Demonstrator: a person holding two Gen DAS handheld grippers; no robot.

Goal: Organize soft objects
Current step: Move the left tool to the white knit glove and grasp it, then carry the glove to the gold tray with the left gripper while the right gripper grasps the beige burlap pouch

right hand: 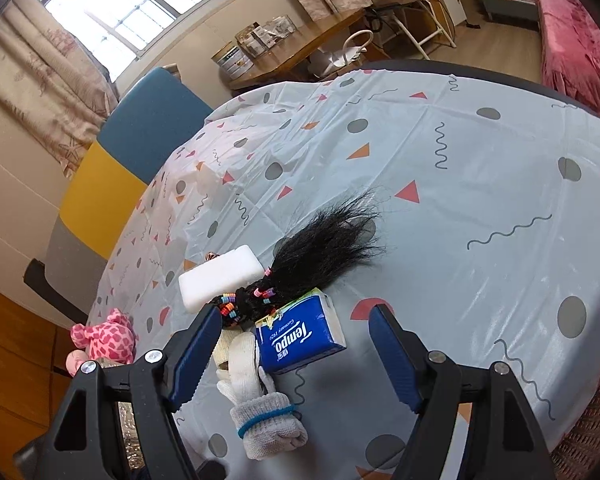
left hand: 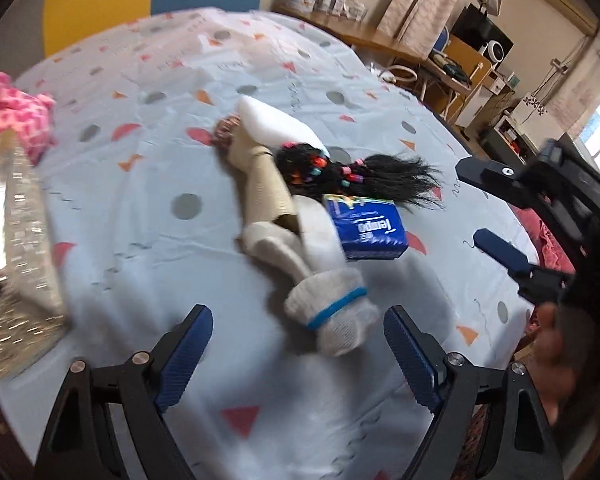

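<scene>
the left gripper (left hand: 298, 354) is spread wide, empty, just short of the white glove (left hand: 332, 312) on the tablecloth (left hand: 140, 208). the right gripper (right hand: 290, 350) is also spread, empty, above the tissue pack (right hand: 300, 338). the black hairpiece (right hand: 320, 256) touches the pack.

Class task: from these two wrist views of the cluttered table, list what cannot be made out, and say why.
- Pink plush toy: left wrist view, motion-blurred and cut by the edge; half hidden behind the right gripper in the other.
- Glittery container: cropped, contents unseen.
- Small patterned item behind the white foam block: too small.
</scene>
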